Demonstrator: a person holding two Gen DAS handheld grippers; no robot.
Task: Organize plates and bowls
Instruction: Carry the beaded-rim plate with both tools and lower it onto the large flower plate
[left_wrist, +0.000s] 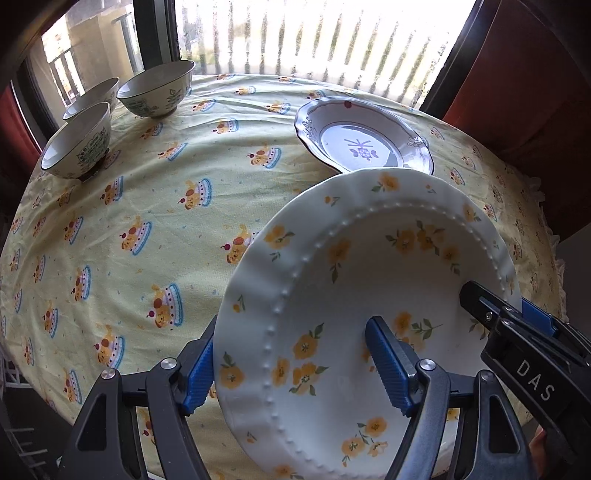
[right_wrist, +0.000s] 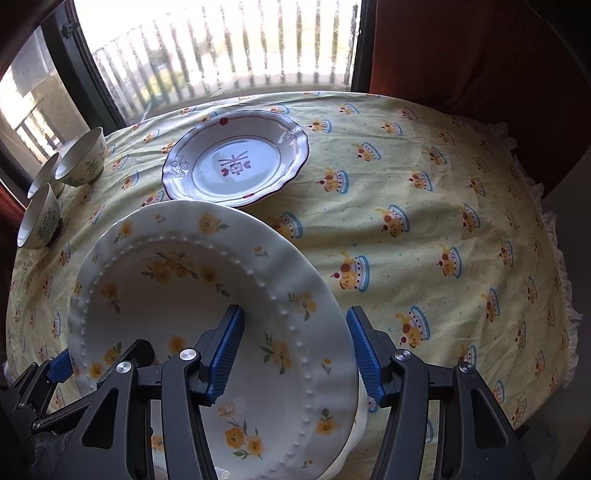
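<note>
A yellow cake-print tablecloth (left_wrist: 147, 206) covers the table beneath a bright barred window (right_wrist: 221, 48). The white yellow-flowered plate (left_wrist: 369, 280) fills the lower frame, tilted. The left gripper (left_wrist: 295, 369) clamps its left rim and the right gripper (right_wrist: 295, 354) its right rim, one pad inside, one outside. Behind lies a purple-rimmed plate (right_wrist: 236, 158); three bowls (left_wrist: 155, 92) sit upper left.

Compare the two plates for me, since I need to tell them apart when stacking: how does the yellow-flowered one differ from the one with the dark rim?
The yellow-flowered plate has a beaded ring and scattered flowers; the dark-rimmed plate has one centre motif. The yellow-flowered plate looks larger, though it is nearer the cameras. It is tilted, its rim between the jaws of the left hand-held gripper and right hand-held gripper; the dark-rimmed plate lies flat on the tablecloth. Both have wavy rims.
</note>
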